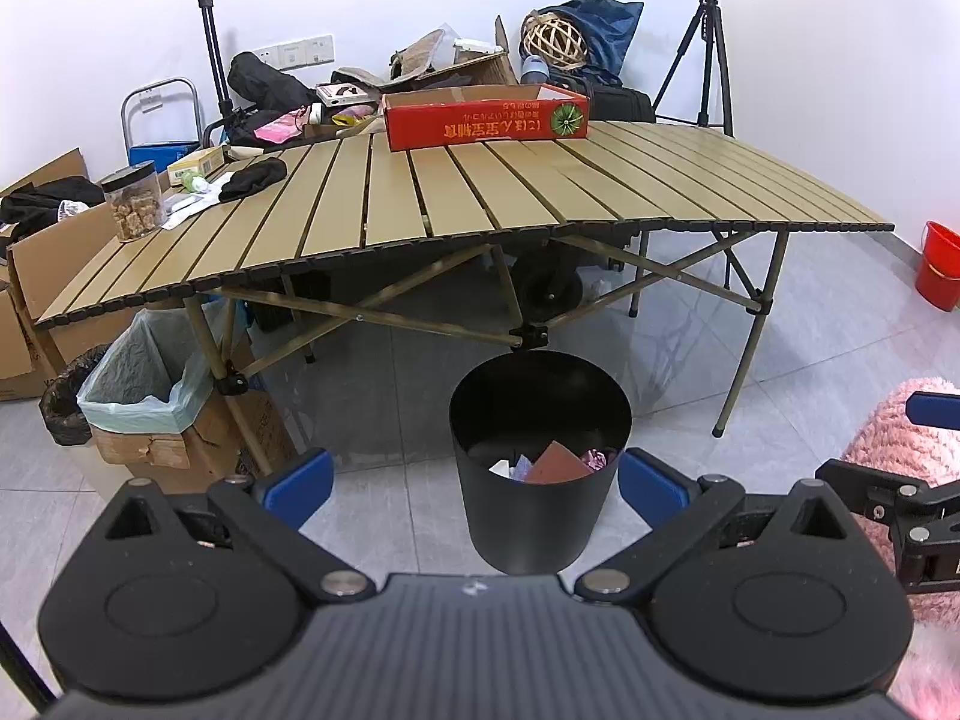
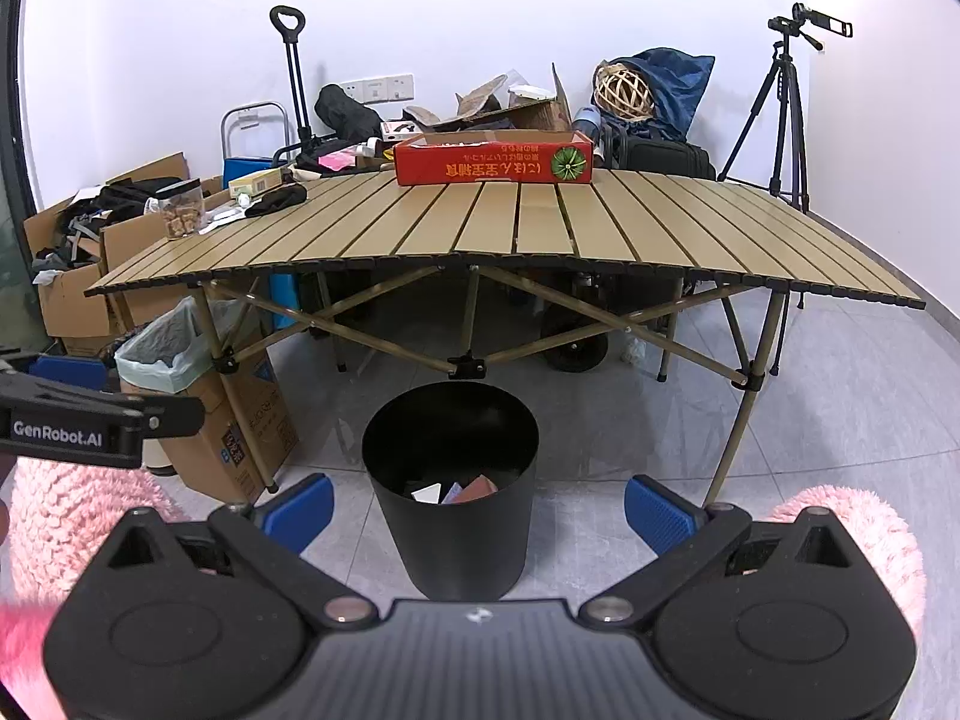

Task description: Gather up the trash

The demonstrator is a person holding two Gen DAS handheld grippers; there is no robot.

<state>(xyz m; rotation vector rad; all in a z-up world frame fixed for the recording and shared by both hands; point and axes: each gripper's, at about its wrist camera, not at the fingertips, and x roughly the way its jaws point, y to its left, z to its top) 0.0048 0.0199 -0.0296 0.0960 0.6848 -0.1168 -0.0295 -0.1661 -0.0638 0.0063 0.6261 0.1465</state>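
Observation:
A black round trash bin (image 1: 540, 480) stands on the grey tile floor in front of the slatted table; it also shows in the right wrist view (image 2: 451, 498). Several pieces of paper trash (image 1: 552, 462) lie inside it, seen too in the right wrist view (image 2: 456, 491). My left gripper (image 1: 474, 489) is open and empty, held just in front of the bin with its blue pads either side. My right gripper (image 2: 479, 507) is open and empty, also facing the bin. Each gripper's body shows at the edge of the other's view.
The folding slatted table (image 2: 516, 228) carries a red carton (image 2: 495, 159), a jar of snacks (image 2: 180, 209) and a black cloth (image 2: 277, 199). A lined cardboard box (image 1: 144, 384) stands at the left leg. A tripod (image 1: 708, 54) and a red bucket (image 1: 939, 267) stand to the right.

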